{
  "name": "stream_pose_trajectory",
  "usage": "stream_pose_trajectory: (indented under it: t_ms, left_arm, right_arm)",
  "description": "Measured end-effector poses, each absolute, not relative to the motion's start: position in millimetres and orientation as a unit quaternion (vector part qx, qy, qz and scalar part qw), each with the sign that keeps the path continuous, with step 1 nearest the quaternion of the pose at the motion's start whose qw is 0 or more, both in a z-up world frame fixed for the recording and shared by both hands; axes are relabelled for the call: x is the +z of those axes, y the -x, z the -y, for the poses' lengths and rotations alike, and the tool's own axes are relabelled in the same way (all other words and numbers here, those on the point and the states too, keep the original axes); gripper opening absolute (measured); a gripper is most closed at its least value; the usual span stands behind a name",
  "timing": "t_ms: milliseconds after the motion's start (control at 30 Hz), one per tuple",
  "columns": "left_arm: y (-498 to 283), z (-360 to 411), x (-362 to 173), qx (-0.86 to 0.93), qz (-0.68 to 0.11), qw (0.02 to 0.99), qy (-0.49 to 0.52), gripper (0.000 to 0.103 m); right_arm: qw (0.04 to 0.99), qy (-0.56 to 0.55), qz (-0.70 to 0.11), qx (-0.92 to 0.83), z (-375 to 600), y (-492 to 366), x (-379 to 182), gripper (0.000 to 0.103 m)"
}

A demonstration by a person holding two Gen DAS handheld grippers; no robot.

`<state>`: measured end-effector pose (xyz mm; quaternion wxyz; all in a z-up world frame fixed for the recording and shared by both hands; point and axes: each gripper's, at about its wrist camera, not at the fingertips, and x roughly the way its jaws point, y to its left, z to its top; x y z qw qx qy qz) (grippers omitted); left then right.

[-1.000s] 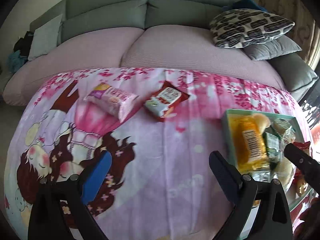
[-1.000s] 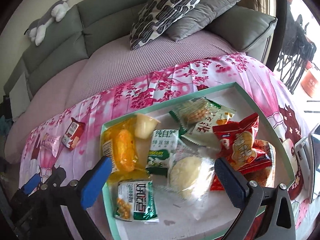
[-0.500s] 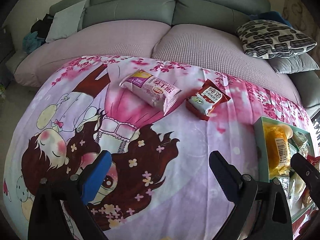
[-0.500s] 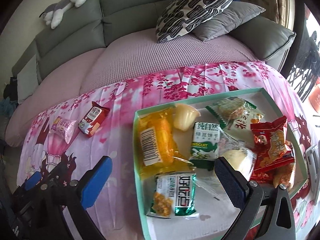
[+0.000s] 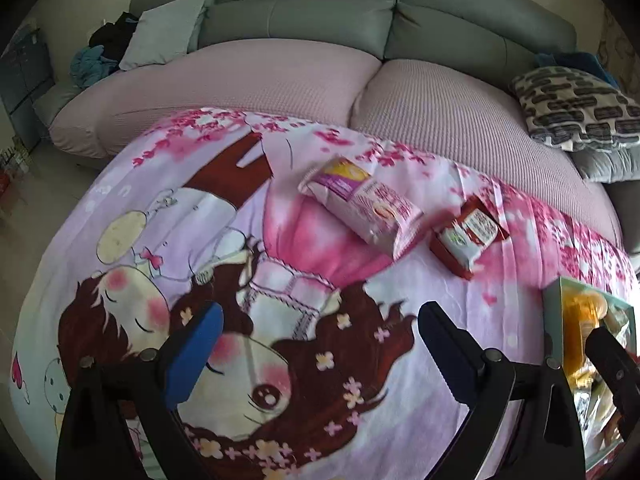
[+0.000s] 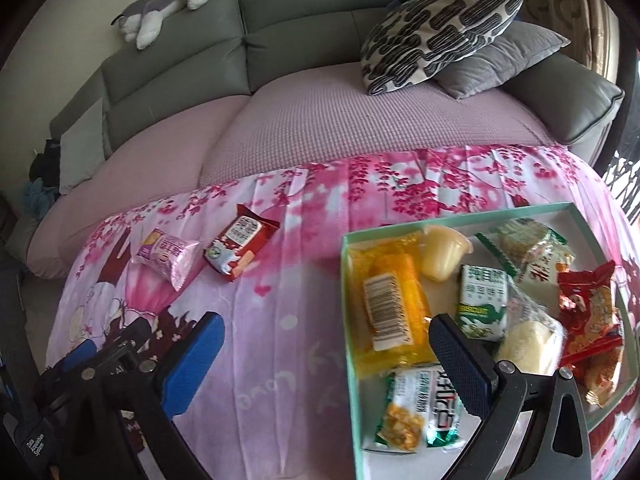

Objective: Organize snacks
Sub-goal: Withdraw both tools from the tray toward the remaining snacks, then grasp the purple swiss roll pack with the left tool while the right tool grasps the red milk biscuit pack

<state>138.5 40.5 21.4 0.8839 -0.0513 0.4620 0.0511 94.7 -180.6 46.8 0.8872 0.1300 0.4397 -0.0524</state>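
Two loose snacks lie on the pink cartoon cloth: a pale pink packet [image 5: 362, 206] [image 6: 168, 250] and a red packet [image 5: 468, 234] [image 6: 240, 246] to its right. A mint-green tray [image 6: 346, 240] [image 5: 554, 304] at the right holds several snacks, among them an orange packet [image 6: 390, 304] and a jelly cup [image 6: 444, 254]. My left gripper [image 5: 320, 354] is open and empty, short of the two loose packets. My right gripper [image 6: 328, 360] is open and empty, over the tray's left edge. The left gripper [image 6: 108, 350] shows at the lower left of the right wrist view.
A grey-green sofa with a mauve seat cover [image 5: 280, 76] runs behind the cloth. A patterned cushion [image 6: 440, 22] and a grey cushion [image 6: 500, 60] lie at its right, a plush toy [image 6: 168, 0] on its back. The cloth drops off at the left edge [image 5: 60, 240].
Both views have swung left. The two loose packets now sit more to the right and closer in the left wrist view. The tray has slid rightward in both views.
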Motion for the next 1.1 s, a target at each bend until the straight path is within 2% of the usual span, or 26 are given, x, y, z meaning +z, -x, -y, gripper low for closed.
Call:
stream_pose_trajectory:
  t_ms: [400, 633, 1100]
  left_arm:
    - [-191.7, -58.9, 35.2, 0.036, -0.442, 0.893, 0.077, 0.098]
    - [-234.3, -59.1, 16.1, 0.020, -0.483, 0.868, 0.115, 0.098]
    - [-274.1, -57.6, -17.5, 0.030, -0.525, 0.841, 0.124, 0.098]
  right_arm:
    - [0.899, -0.123, -0.418, -0.044, 157.4, -143.2, 50.0, 0.103]
    - [0.887, -0.127, -0.442, -0.039, 144.8, -184.1, 27.3, 0.103]
    - [0.879, -0.098, -0.462, -0.059, 133.6, -231.6, -2.9, 0.103]
